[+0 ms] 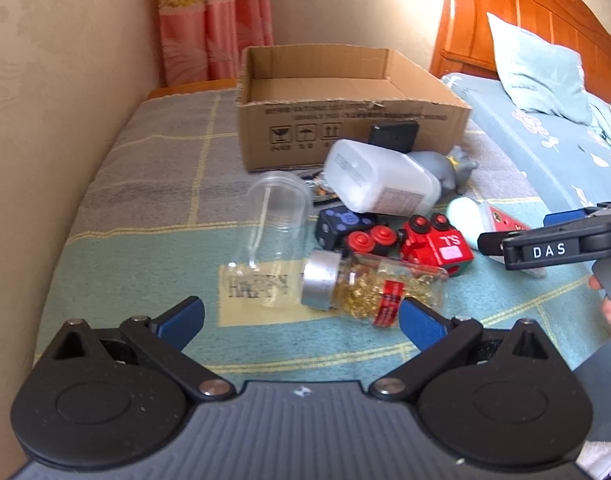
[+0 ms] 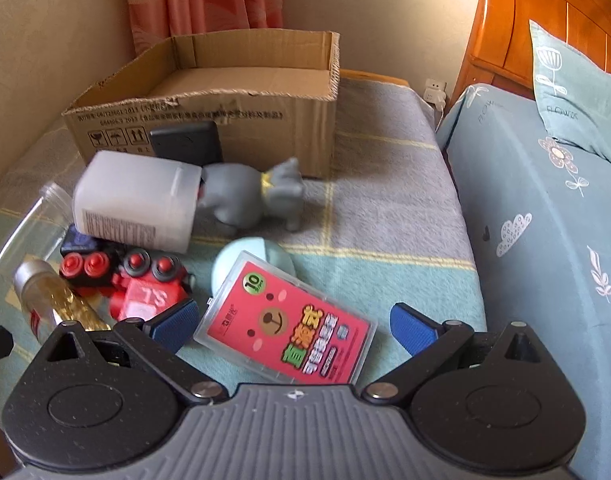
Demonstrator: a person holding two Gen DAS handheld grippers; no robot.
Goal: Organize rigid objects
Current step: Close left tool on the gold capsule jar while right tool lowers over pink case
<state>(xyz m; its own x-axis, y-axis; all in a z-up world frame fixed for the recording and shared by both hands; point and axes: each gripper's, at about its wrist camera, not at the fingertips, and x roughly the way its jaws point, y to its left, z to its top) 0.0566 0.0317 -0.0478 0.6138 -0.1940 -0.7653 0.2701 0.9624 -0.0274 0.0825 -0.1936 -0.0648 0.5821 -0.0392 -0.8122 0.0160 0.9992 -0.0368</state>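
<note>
An open cardboard box (image 1: pixel 345 116) (image 2: pixel 209 120) stands at the back of the blanket-covered table. In front of it lies a pile: a white plastic bottle (image 1: pixel 379 178) (image 2: pixel 133 200), a grey toy animal (image 1: pixel 449 166) (image 2: pixel 257 194), a red toy train (image 1: pixel 433 244) (image 2: pixel 141 288), a clear empty jar (image 1: pixel 279 216) and a glass bottle of gold capsules (image 1: pixel 369 284) (image 2: pixel 53 300). My left gripper (image 1: pixel 301 320) is open just short of the capsule bottle. My right gripper (image 2: pixel 293 324) is open around a pink card case (image 2: pixel 289 324), jaws apart from it.
A black flat device (image 2: pixel 185 142) leans on the box front, and a mint round object (image 2: pixel 245 260) lies under the card case. A bed (image 2: pixel 545 220) with a pillow (image 2: pixel 577 92) borders the table on the right. A wall runs along the left.
</note>
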